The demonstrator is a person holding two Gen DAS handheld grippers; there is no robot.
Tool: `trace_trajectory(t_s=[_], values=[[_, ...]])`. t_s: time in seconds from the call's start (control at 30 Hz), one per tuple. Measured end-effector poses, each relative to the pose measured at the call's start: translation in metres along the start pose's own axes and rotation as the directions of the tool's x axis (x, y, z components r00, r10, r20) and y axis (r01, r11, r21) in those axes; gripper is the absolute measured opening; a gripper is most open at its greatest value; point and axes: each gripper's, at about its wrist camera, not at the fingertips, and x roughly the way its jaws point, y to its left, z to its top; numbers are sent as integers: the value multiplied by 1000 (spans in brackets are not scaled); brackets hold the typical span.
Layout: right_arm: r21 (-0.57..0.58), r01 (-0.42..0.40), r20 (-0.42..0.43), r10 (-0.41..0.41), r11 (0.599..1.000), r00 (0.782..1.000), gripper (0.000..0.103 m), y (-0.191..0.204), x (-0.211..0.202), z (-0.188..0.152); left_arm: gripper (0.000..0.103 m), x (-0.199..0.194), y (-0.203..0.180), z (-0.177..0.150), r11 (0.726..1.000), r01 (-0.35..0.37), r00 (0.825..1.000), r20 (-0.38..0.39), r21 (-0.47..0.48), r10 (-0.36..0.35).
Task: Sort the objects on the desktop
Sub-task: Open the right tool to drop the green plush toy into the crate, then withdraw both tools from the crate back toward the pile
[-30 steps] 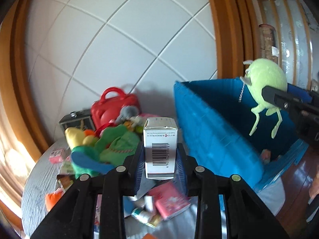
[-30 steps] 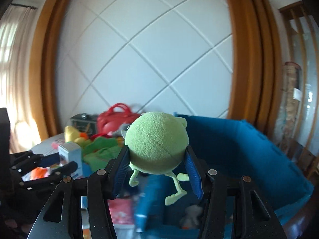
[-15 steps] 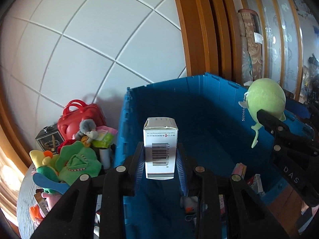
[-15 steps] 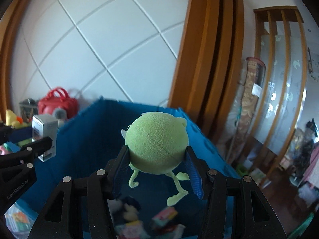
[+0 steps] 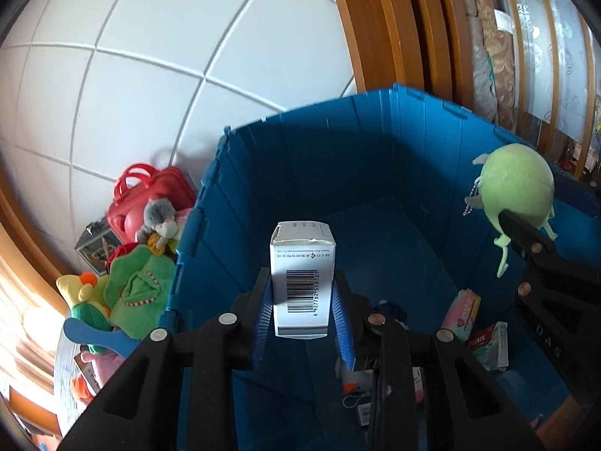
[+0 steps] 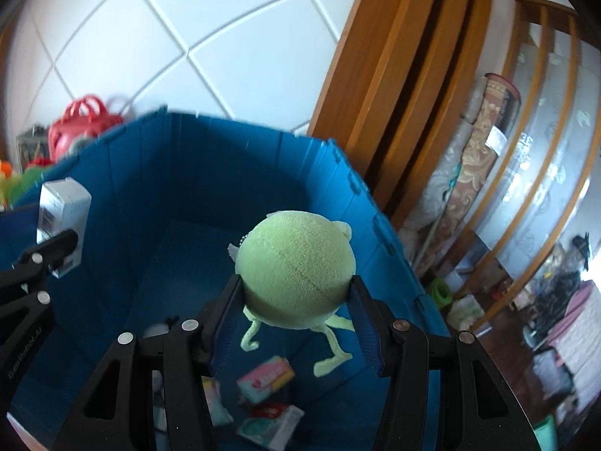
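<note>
Left gripper (image 5: 302, 300): jaws clamped on a white carton (image 5: 302, 282), which stands upright between the blue pads with its barcode face toward the camera. The gripper is angled downward and sits over the open blue bin (image 5: 375, 158), with the carton above the bin's floor, near the bin's left wall.

Right gripper (image 6: 296, 300): jaws clamped on either side of a round green plush toy (image 6: 296, 267); its thin legs dangle below the pads. This gripper also points down into the blue bin, on the bin's right side. In the left wrist view the toy hangs above the bin's right wall, well apart from the carton.

Bin contents: a pink packet (image 6: 266, 377), a white-and-red packet (image 6: 274, 424) and a small plush (image 5: 357, 379) lie on the bin floor below both grippers.

Outside the bin, against its left wall: a heap of soft toys, including a green plush (image 5: 139, 289) and a grey plush (image 5: 159, 218), with a red handbag (image 5: 150, 197) behind them. A white panelled wall (image 5: 150, 75) stands behind the bin.
</note>
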Motion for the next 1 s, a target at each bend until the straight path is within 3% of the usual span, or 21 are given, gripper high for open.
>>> trace_trajectory(t_s=[0.3,0.53,0.7,0.77,0.83,1.0], values=[[-41,8,-61,-10,999,998,55,3,5,-3,30,11,6,-1,999,14,998,-58,-33,-16],[-53,-10,-68,6,999,998,56,5,8,-2,61,2,11,-3,998,28,999,-35,-51,-30],[-48,-11,-61,8,999,998,57,8,6,-1,62,-9,15,-5,997,39,999,-8,-62,-39],[-43,-2,-52,0,999,999,62,8,3,-1,62,-14,17,-6,997,41,999,3,-65,-41],[-33,3,-43,-4,999,999,83,7,0,-1,63,-20,19,-7,997,44,999,16,-68,-43],[8,-3,-5,3,1000,1000,103,0,-20,-4,65,-36,30,-16,994,66,996,61,-88,-61]])
